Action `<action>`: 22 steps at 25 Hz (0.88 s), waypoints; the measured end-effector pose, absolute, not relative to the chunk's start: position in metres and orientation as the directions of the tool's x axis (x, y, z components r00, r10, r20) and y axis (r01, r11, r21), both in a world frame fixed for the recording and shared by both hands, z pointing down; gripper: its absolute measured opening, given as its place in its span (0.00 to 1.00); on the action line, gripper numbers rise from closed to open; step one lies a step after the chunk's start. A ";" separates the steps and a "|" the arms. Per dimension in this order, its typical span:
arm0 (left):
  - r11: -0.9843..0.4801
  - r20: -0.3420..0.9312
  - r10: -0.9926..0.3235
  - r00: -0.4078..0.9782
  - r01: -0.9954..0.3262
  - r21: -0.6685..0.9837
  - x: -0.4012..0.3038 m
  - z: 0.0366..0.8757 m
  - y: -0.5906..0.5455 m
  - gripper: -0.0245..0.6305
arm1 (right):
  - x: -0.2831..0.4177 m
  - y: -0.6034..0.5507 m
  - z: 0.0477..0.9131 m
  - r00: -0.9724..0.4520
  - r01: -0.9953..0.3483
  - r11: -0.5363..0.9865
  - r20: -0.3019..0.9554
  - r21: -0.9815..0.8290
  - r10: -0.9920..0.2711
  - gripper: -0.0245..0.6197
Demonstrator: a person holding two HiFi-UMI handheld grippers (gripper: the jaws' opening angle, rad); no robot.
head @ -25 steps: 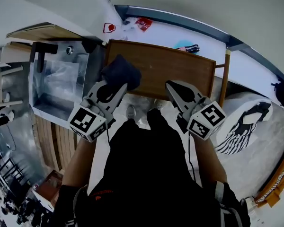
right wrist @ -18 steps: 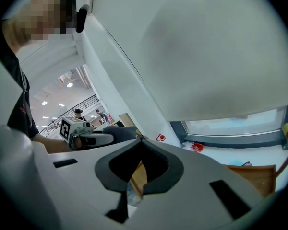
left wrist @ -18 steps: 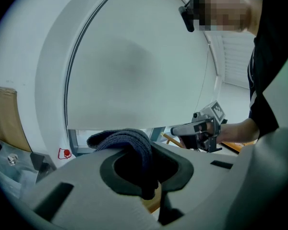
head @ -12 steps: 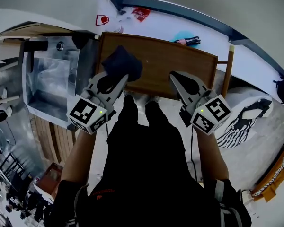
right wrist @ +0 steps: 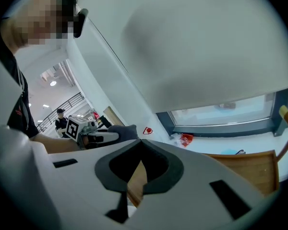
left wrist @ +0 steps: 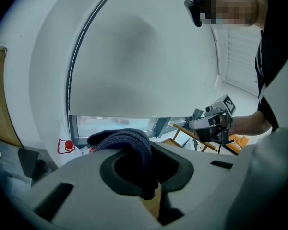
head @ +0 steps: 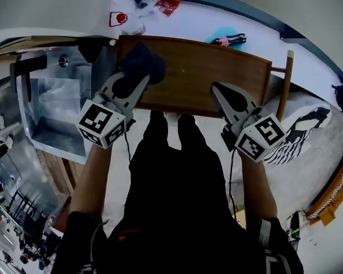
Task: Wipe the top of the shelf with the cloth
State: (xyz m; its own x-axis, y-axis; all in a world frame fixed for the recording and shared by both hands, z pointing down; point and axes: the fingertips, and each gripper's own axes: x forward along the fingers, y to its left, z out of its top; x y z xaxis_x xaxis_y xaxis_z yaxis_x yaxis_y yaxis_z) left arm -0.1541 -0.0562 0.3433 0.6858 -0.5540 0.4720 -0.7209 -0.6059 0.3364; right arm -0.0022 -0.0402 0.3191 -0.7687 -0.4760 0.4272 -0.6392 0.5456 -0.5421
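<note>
A dark blue knitted cloth (head: 141, 63) is bunched at the tips of my left gripper (head: 138, 80), which is shut on it over the left end of the brown wooden shelf top (head: 211, 76). In the left gripper view the cloth (left wrist: 127, 145) hangs down between the jaws. My right gripper (head: 219, 91) is shut with nothing in it, over the shelf's front edge to the right. In the right gripper view, the wood (right wrist: 249, 169) shows past the closed tips (right wrist: 141, 141), and the left gripper (right wrist: 93, 135) with the cloth (right wrist: 122, 131) is at the left.
A metal sink unit (head: 57, 104) stands left of the shelf. Beyond the shelf lies a white sill with a red packet (head: 167, 4) and a teal object (head: 227, 39). A wooden post (head: 286, 81) rises at the shelf's right end. The person's dark trousers (head: 171, 181) fill the foreground.
The left gripper has carried the cloth further left and farther along the shelf top. The right gripper has held its place near the front edge while the head view shifted.
</note>
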 end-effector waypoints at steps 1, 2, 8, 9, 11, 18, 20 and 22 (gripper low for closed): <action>-0.607 0.479 -0.550 0.684 -0.722 0.333 -0.159 0.349 -0.060 0.11 | -0.006 -0.041 0.323 -0.767 -0.642 0.540 0.434 -0.545 -0.473 0.05; -0.610 0.489 -0.547 0.680 -0.723 0.325 -0.163 0.354 -0.064 0.11 | -0.010 -0.042 0.326 -0.765 -0.643 0.535 0.440 -0.547 -0.470 0.05; -0.620 0.564 -0.531 0.632 -0.744 0.250 -0.186 0.388 -0.089 0.11 | -0.029 -0.049 0.345 -0.763 -0.646 0.518 0.470 -0.561 -0.443 0.05; -0.620 0.576 -0.528 0.624 -0.747 0.241 -0.189 0.394 -0.092 0.11 | -0.032 -0.052 0.347 -0.764 -0.645 0.517 0.474 -0.562 -0.438 0.05; -0.619 0.602 -0.519 0.607 -0.753 0.225 -0.194 0.404 -0.097 0.11 | -0.037 -0.056 0.351 -0.765 -0.644 0.518 0.479 -0.563 -0.431 0.05; -0.593 0.674 -0.520 0.525 -0.789 0.158 -0.209 0.438 -0.111 0.11 | -0.041 -0.069 0.373 -0.759 -0.651 0.499 0.506 -0.572 -0.410 0.05; -0.579 0.693 -0.526 0.494 -0.804 0.134 -0.213 0.447 -0.115 0.11 | -0.041 -0.069 0.380 -0.758 -0.652 0.491 0.512 -0.578 -0.404 0.05; -0.561 0.714 -0.533 0.453 -0.822 0.103 -0.218 0.455 -0.118 0.11 | -0.042 -0.068 0.387 -0.758 -0.652 0.482 0.518 -0.585 -0.397 0.05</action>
